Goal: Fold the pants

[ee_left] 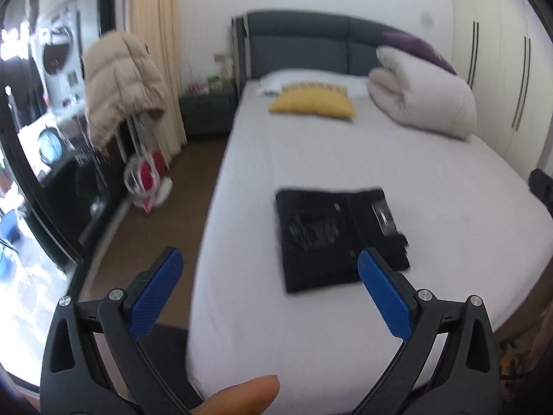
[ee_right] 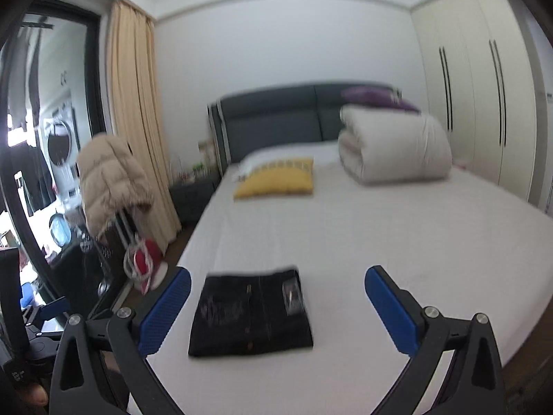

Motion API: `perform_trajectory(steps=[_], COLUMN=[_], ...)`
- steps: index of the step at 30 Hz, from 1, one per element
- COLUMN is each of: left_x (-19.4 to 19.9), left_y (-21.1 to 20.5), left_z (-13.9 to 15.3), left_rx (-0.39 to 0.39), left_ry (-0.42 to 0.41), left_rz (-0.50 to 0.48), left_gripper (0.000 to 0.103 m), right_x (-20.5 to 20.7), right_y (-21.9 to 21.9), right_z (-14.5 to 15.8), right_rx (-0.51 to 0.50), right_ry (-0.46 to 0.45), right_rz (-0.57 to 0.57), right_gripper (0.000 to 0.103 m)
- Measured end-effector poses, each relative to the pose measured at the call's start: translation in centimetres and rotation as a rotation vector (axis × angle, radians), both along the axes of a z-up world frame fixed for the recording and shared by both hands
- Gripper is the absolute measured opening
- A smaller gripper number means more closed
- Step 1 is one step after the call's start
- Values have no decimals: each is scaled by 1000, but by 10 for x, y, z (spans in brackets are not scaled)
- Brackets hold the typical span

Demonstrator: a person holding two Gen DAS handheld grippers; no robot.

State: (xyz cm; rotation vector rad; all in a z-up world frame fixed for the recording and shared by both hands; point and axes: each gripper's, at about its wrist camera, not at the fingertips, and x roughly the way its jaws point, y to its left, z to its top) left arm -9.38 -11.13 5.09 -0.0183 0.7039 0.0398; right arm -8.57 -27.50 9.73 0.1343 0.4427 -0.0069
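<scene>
Black pants [ee_left: 328, 238] lie folded into a flat rectangle on the white bed sheet [ee_left: 345, 152], near the bed's foot. In the right wrist view the same folded pants [ee_right: 250, 314] rest between the spread fingers but well beyond them. My left gripper [ee_left: 271, 259] is open, raised above and in front of the bed edge, nothing between its blue pads [ee_left: 155, 297]. My right gripper [ee_right: 278, 278] is open wide and holds nothing. A fingertip [ee_left: 242, 394] of the person shows at the bottom of the left wrist view.
A yellow pillow [ee_left: 312, 102], a rolled white duvet [ee_left: 421, 95] and a purple cushion [ee_left: 418, 48] lie by the grey headboard [ee_left: 300, 45]. A beige jacket [ee_left: 121, 83] hangs on a rack at left, a red bag [ee_left: 148, 176] below. Wardrobe doors [ee_right: 473, 97] stand at right.
</scene>
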Motion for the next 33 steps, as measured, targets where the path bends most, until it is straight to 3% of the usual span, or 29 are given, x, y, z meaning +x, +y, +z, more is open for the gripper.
perform_trajectory(steps=[7, 12, 33], left_x=[29, 53, 68], left_y=[-6, -3, -1], left_z=[-51, -77, -96], left_rx=[-15, -33, -43], left_ry=[141, 187, 219], left_rz=[-10, 6, 12], left_gripper=[103, 103, 103], right_x=[10, 19, 32], right_y=[10, 11, 19], right_z=[-31, -51, -65], right_rx=[-27, -9, -39], right_ry=[140, 237, 307], right_rz=[-1, -3, 39], right_gripper=[103, 103, 103])
